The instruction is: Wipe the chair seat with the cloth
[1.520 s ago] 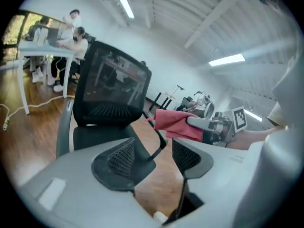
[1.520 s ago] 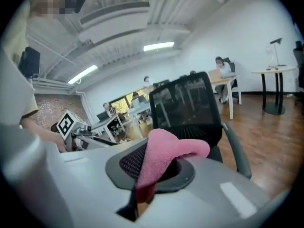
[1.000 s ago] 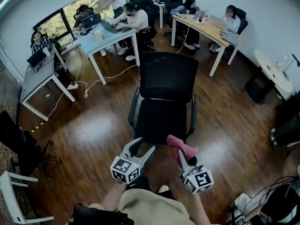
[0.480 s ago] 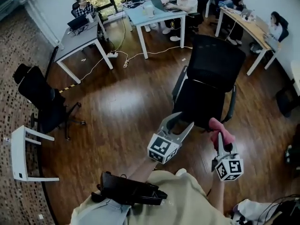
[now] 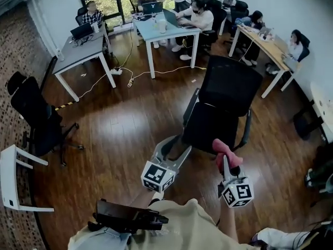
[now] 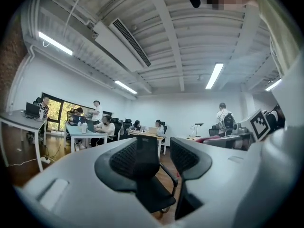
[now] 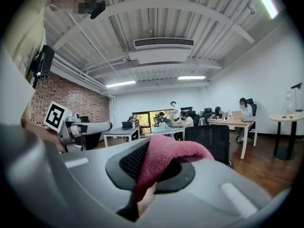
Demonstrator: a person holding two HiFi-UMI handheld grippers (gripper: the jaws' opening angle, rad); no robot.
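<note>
A black office chair (image 5: pixel 225 90) stands on the wood floor, with its seat (image 5: pixel 208 126) facing me. My right gripper (image 5: pixel 225 160) hovers at the seat's front right edge, shut on a pink cloth (image 5: pixel 222 150). In the right gripper view the cloth (image 7: pixel 166 156) bulges out between the jaws, with the chair's backrest (image 7: pixel 210 140) behind it. My left gripper (image 5: pixel 176 145) is open and empty at the seat's front left corner. The left gripper view shows the chair (image 6: pixel 146 158) just beyond the gripper (image 6: pixel 164 159).
Desks (image 5: pixel 80 48) with seated people line the back of the room, and cables (image 5: pixel 122 74) trail across the floor. A second black chair (image 5: pixel 34 116) and a white chair (image 5: pixel 13 184) stand at the left. A dark device (image 5: pixel 127 217) hangs at my chest.
The head view has swung left, so the chair now sits right of centre. Both grippers stay at the seat's front edge, the right one still holding the cloth.
</note>
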